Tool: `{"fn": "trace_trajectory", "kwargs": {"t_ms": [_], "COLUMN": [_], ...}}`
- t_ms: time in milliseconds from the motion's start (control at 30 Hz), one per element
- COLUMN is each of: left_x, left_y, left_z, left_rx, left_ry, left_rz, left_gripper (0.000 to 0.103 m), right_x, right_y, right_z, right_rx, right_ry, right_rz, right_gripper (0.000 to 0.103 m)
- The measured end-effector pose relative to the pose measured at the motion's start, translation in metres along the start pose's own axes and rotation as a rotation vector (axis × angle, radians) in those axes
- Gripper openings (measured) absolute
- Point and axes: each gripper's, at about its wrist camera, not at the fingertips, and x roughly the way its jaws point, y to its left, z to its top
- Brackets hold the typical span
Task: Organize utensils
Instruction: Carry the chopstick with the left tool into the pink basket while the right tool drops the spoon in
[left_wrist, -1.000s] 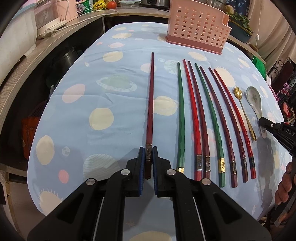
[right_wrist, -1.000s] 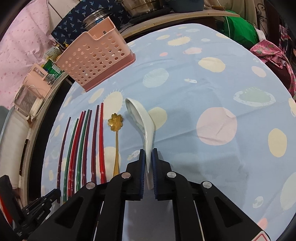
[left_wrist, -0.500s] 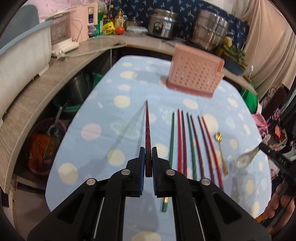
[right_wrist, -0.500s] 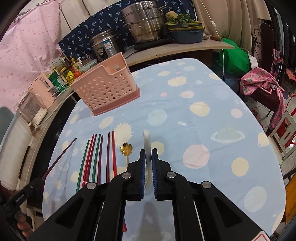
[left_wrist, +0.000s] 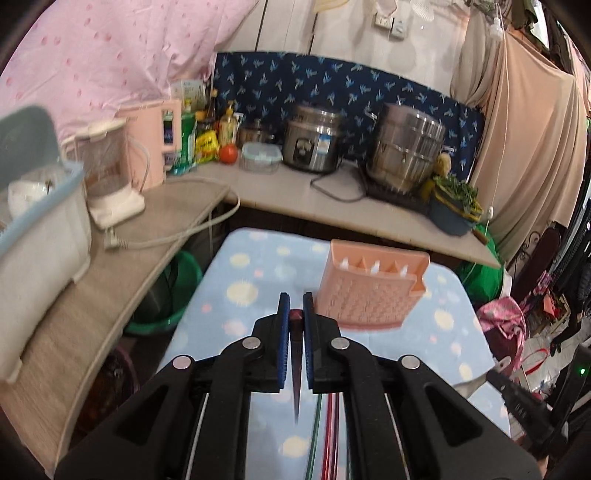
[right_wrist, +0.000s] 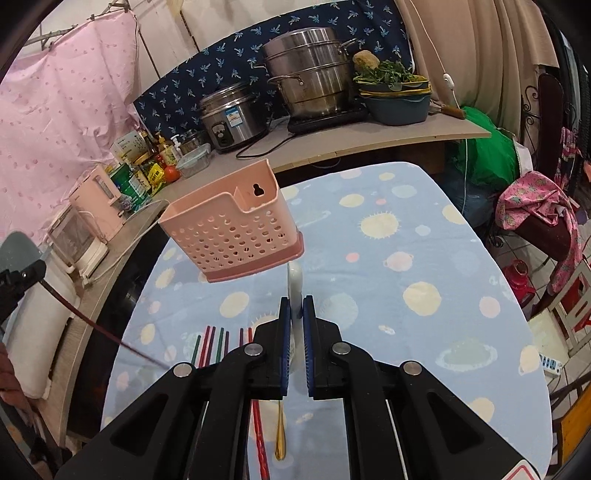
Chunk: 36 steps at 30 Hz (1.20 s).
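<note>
You've got both tools loaded. Your left gripper is clamped nearly shut on a dark red chopstick, pinched near its butt end, with the long tapered shaft hanging down below the fingers toward the table. Your right gripper is closed just as tight on the white ceramic spoon, its handle between the pads and one end poking out just beyond the fingertips.

The pink perforated utensil holder stands straight ahead of both sets of fingers, on the blue dotted tablecloth, and nothing you hold touches it yet. From the left wrist you can see its divided slots open at the top. The other chopsticks and the gold spoon lie flat on the cloth below and slightly left of your right fingers.

Here's the risk: that chopstick is held at one end only, so the free tip can swing and catch the holder's rim or a divider instead of dropping into a slot. The holder looks light; a sideways knock could tip it. The glazed spoon is probably slick in a narrow pinch and may pivot or slip. And with both grippers heading for the same opening, they could collide.
</note>
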Motion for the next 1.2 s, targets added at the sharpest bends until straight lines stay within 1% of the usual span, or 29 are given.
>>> {"fn": "trace_trajectory", "kwargs": {"t_ms": [67,233,433,533,667,800,867,933,1100,1200], "left_x": [0.002,0.002,0.0,0.003,0.019,0.043,0.057,0.072,0.112,0.124], "left_y": [-0.004,-0.013,-0.026,-0.035,-0.046,-0.05,-0.049,-0.047,-0.041,-0.036], "left_z": [0.019,0.065,0.122,0.141,0.155,0.16,0.156,0.149,0.129,0.119], "left_rx": [-0.001,-0.022,-0.058,-0.055,-0.047,-0.047,-0.049,-0.049,-0.055,-0.067], "left_ry": [-0.029,-0.099,-0.214,-0.265,-0.302,-0.289,-0.265,-0.241,-0.149,-0.124], "left_rz": [-0.002,-0.038,-0.081,-0.095,-0.085,-0.073,-0.076,-0.068,-0.051,-0.048], "left_gripper": [0.007,0.007,0.007,0.007,0.007,0.007,0.007,0.007,0.007,0.007], "right_x": [0.005,0.016,0.038,0.055,0.077,0.101,0.112,0.124,0.145,0.15], "right_y": [0.005,0.021,0.037,0.045,0.05,0.051,0.05,0.047,0.041,0.038], "right_z": [0.013,0.052,0.102,0.12,0.136,0.141,0.14,0.138,0.131,0.128], "right_rx": [0.0,-0.017,-0.022,-0.035,-0.04,-0.045,-0.047,-0.046,-0.048,-0.051], "right_ry": [-0.01,-0.058,-0.111,-0.123,-0.123,-0.106,-0.091,-0.071,-0.028,-0.018], "right_rz": [0.016,0.04,0.058,0.044,0.039,0.019,0.002,-0.011,-0.023,-0.02], "right_gripper": [0.007,0.007,0.007,0.007,0.007,0.007,0.007,0.007,0.007,0.007]}}
